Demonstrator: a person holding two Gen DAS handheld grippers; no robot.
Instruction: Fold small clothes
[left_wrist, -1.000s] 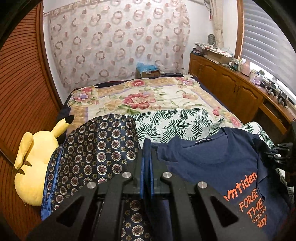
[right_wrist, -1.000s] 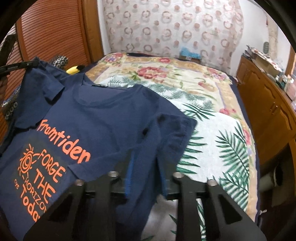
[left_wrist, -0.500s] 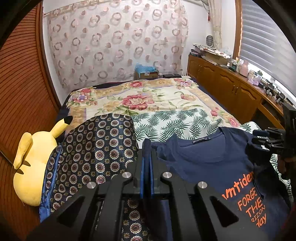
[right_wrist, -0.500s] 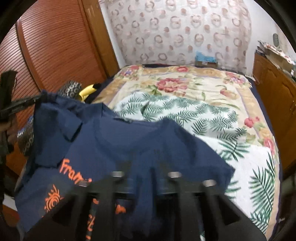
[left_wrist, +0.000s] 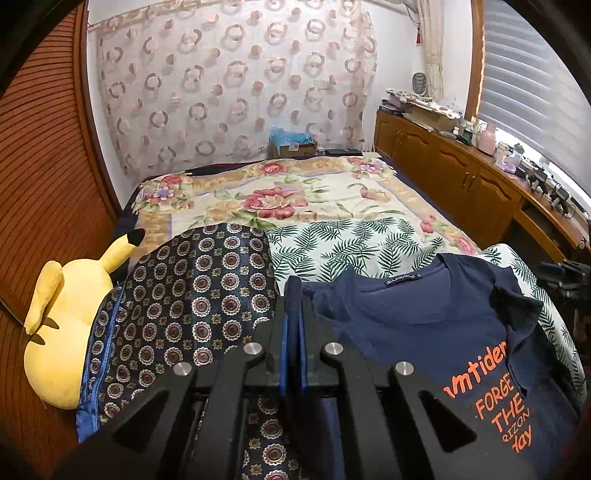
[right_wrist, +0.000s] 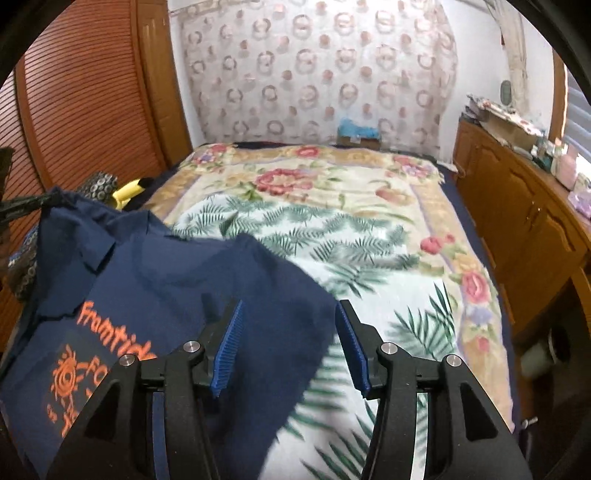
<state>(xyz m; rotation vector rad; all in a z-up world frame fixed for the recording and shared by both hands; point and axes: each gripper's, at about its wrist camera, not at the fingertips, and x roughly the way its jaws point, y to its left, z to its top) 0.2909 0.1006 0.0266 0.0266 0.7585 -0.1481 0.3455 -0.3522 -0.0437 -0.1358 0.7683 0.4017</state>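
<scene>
Beside navy T-shirt (left_wrist: 424, 317), patterned cushion (left_wrist: 192, 295), yellow plush (left_wrist: 62, 325)

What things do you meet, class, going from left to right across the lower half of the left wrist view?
Yellow plush toy → dark patterned cloth → left gripper, shut on the shirt's edge → navy T-shirt with orange lettering.

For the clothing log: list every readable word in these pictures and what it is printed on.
"Framtid", cut off: orange print on the navy T-shirt, right wrist view.
"mtiden", "FORGE", "THE", "RIZON", "day": the same print, partly hidden, left wrist view.
Neck label: too small to read.
</scene>
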